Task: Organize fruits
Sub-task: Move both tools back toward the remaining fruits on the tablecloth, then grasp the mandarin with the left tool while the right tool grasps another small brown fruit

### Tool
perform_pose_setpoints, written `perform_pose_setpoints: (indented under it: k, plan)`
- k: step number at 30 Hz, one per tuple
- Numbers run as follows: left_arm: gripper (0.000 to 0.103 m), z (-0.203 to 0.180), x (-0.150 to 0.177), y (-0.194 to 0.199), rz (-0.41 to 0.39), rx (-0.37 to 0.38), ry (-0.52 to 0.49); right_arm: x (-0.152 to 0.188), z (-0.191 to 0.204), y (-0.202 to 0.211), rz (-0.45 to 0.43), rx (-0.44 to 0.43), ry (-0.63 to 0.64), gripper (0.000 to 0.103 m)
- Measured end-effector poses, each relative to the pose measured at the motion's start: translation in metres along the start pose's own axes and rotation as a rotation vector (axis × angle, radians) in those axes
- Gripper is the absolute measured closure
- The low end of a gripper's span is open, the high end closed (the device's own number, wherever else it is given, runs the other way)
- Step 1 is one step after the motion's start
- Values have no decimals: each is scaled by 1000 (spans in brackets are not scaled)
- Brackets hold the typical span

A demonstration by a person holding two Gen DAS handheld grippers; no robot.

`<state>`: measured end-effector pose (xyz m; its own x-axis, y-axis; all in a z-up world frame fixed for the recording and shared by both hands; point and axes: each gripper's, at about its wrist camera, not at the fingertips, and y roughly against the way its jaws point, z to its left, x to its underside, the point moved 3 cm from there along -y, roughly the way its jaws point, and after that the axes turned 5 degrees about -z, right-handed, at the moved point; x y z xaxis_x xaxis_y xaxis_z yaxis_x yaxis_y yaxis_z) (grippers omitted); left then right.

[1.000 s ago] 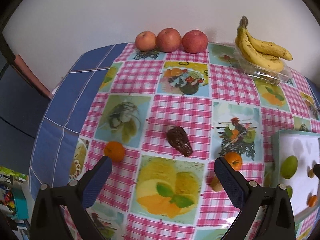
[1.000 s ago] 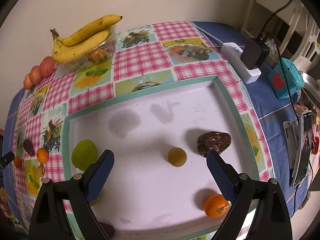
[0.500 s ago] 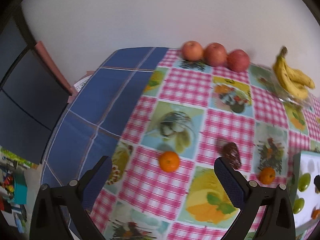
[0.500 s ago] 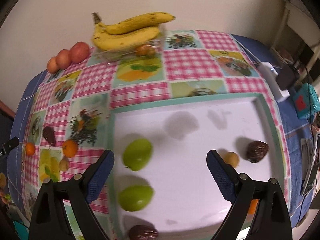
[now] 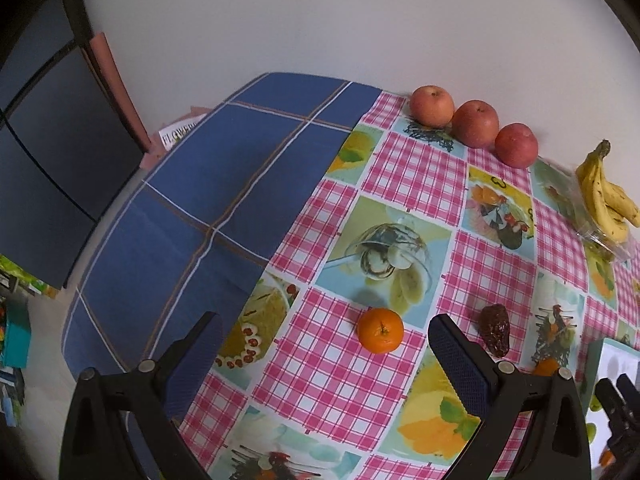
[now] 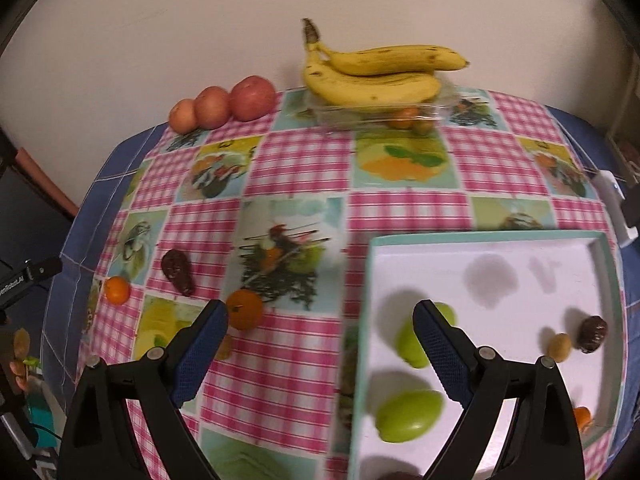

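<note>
Hung with both claws, left gripper (image 5: 324, 336) and right gripper (image 6: 320, 322), spread apart, empty, over glossy checked tablecloth (image 5: 404, 168); round orange (image 5: 380, 330) between left fingers, well clear of edge.

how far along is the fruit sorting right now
Partly done. The tray already holds two green fruits, a yellow one, a dark one and an orange. Both grippers, left and right, are open and empty. Two oranges and a dark fruit lie loose on the tablecloth.
</note>
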<state>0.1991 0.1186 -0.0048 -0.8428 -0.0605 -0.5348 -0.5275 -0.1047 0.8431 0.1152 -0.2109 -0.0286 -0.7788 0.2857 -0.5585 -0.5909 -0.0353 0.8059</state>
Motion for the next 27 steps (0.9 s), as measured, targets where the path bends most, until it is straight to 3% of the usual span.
perform_pose_setpoints:
  k: [8,17,20,27]
  plan:
    - [0,-2,6,-19,45,22,9,3,29,-16,13,-18,53,9]
    - [0,-16,23,-47,123,43,-17,23,46,-43,116,-2,79,10]
    - [0,-17,25,-54,134,43,-13,31,49,-52,160,-11,72,24]
    - [1,-14,29,-67,156,64,19,48,65,-68,212,-22,104,30]
